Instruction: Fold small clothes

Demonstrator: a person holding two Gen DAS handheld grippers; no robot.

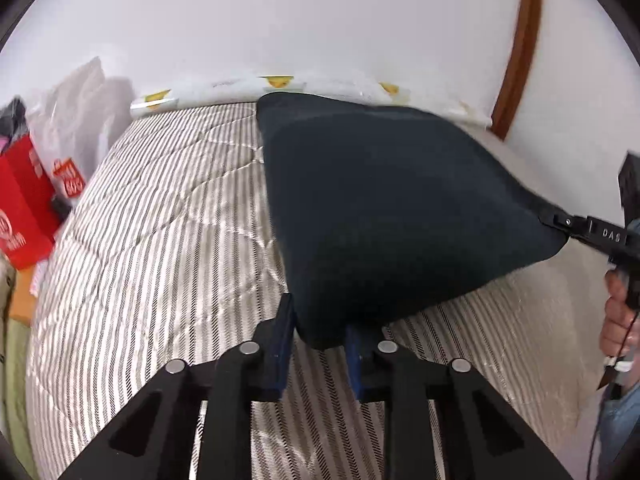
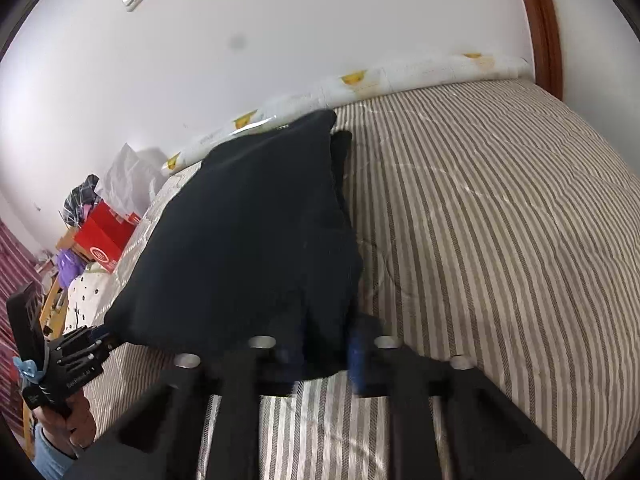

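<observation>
You hold a dark garment [image 1: 380,208] stretched in the air above a striped bed [image 1: 168,220]. Your left gripper [image 1: 320,332] and right gripper [image 2: 320,344] each pinch a near corner, fingers closed on cloth. This looks like spreading; next, lower it flat and smooth.

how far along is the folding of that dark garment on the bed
Early to midway. Done: the dark garment is picked up, the left gripper and right gripper each shut on a near corner. In hand: it is stretched between them, near edge raised over the striped bedcover, far edge apparently resting there. Left: bringing the held edge over, laying it flat and releasing. No finished fold shows.
</observation>
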